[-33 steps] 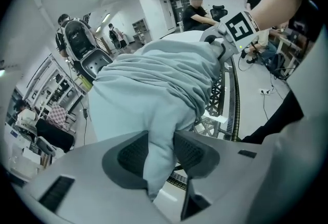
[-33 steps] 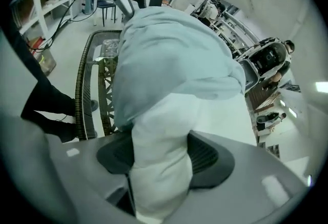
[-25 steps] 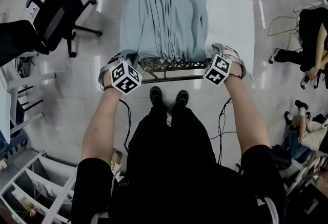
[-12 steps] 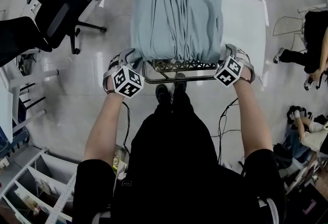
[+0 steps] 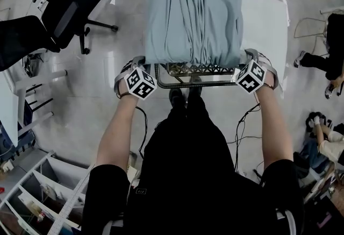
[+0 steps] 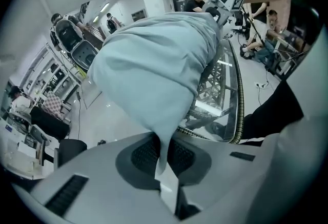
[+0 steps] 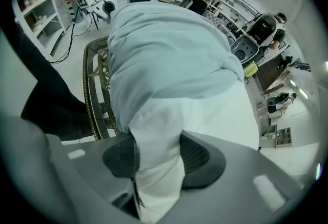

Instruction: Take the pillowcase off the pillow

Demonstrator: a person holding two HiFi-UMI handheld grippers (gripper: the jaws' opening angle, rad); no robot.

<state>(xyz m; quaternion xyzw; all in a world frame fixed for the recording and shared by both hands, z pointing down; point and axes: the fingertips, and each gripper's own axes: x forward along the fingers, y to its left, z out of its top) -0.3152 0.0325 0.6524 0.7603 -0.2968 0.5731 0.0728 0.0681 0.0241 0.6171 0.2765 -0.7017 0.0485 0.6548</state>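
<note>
The left gripper [image 6: 163, 159] is closing on a pillowcase [image 5: 191, 13] corner, the right gripper [image 7: 154, 159] on the bare pillow [image 5: 263, 24] end just ahead; seemingly only partly stripped.

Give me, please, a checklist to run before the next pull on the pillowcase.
1. Left gripper on pillowcase: ok, jaws closing, blue cloth between them.
2. Right gripper on pillow: ok, jaws closing, white cloth between them.
3. Pillow supported by table: ok.
4. Pillowcase fully off: not ok, it covers most of the pillow.
5. Cloth free of the table's lattice: cannot tell.
</note>
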